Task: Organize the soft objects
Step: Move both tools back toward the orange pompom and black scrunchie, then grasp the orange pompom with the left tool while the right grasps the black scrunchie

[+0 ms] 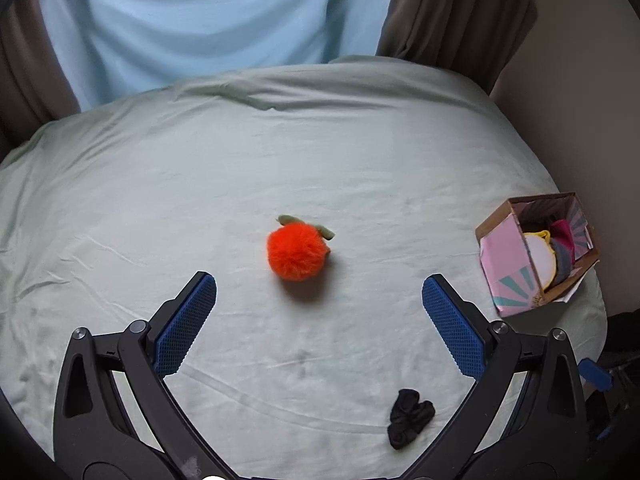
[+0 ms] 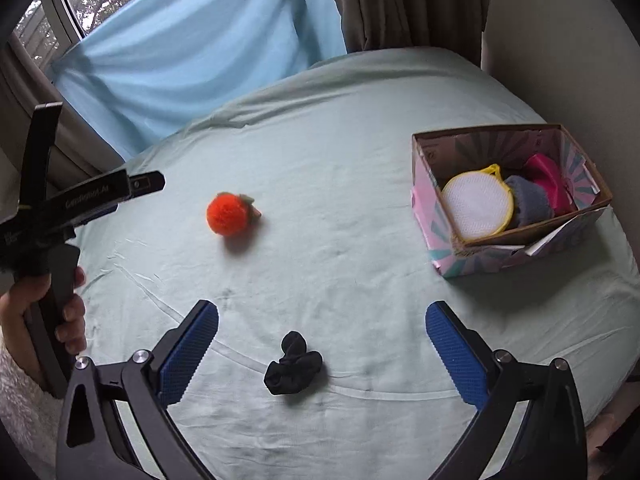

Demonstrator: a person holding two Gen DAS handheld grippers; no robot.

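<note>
A fluffy orange plush fruit [image 1: 295,251] with green leaves lies in the middle of the pale green bed [image 1: 200,168], just beyond my open left gripper [image 1: 319,286]. A crumpled black sock [image 1: 409,423] rests near the bed's front. In the right wrist view the black sock [image 2: 294,364] lies between the fingers of my open right gripper [image 2: 322,316], slightly below the tips. The orange plush [image 2: 229,214] sits farther off to the left. A pink patterned cardboard box [image 2: 434,216] at the right holds a white round mesh pouch, a grey cloth and a pink cloth.
The same box [image 1: 504,256] stands near the bed's right edge [image 1: 592,288]. Blue and brown curtains hang behind the bed. A hand [image 2: 68,312] grips the left gripper's handle at the left of the right wrist view. A wall runs along the right.
</note>
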